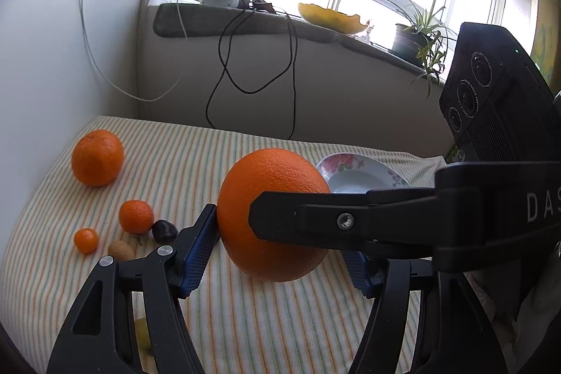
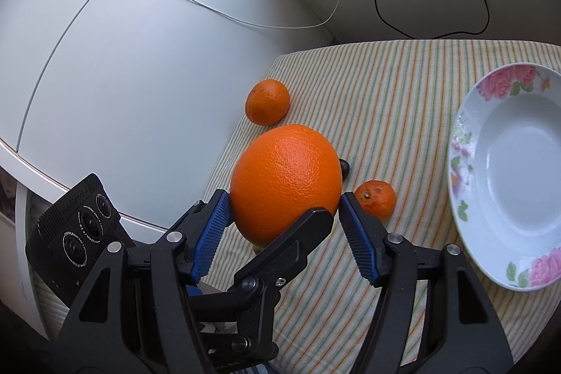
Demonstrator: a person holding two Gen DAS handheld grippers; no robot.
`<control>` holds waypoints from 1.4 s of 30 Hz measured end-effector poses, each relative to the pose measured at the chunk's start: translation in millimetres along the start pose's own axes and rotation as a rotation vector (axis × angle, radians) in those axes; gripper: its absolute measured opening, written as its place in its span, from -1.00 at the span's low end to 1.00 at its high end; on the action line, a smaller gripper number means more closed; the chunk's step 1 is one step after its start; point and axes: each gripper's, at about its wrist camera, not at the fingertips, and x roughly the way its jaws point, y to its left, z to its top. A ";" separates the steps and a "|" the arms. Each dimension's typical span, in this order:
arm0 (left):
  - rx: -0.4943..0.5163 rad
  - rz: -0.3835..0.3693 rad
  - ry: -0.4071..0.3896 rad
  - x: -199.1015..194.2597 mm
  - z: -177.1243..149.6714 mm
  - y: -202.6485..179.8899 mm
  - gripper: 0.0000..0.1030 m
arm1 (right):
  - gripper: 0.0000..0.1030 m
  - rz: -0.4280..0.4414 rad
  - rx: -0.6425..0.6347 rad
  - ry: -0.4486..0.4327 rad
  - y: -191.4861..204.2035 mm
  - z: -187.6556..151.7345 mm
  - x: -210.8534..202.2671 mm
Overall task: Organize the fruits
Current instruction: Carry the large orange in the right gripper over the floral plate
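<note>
While both grippers clamped one big orange off the striped cloth, left gripper & right gripper pads pressed its sides, floral plate at cloth's right edge, small oranges near left edge.

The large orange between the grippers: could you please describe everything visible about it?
The large orange is bright, with dimpled, glossy peel, unblemished on the sides that show. It is held above the striped cloth, gripped from crossing directions: the right gripper presses blue ribbed pads on its sides, and the left gripper clamps it too. No other fruit visibly touches it.
</note>
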 end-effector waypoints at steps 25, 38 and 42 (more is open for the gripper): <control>0.057 -0.118 0.087 81.4 8.4 -75.6 0.27 | 0.32 -0.098 0.104 -0.070 -99.0 10.7 -70.5; 0.090 -0.114 0.130 109.4 12.8 -82.4 0.27 | 0.32 -0.138 0.119 -0.064 -124.0 22.7 -66.9; 0.098 -0.095 0.151 114.2 11.5 -84.5 0.27 | 0.32 -0.151 0.113 -0.072 -123.7 24.0 -69.2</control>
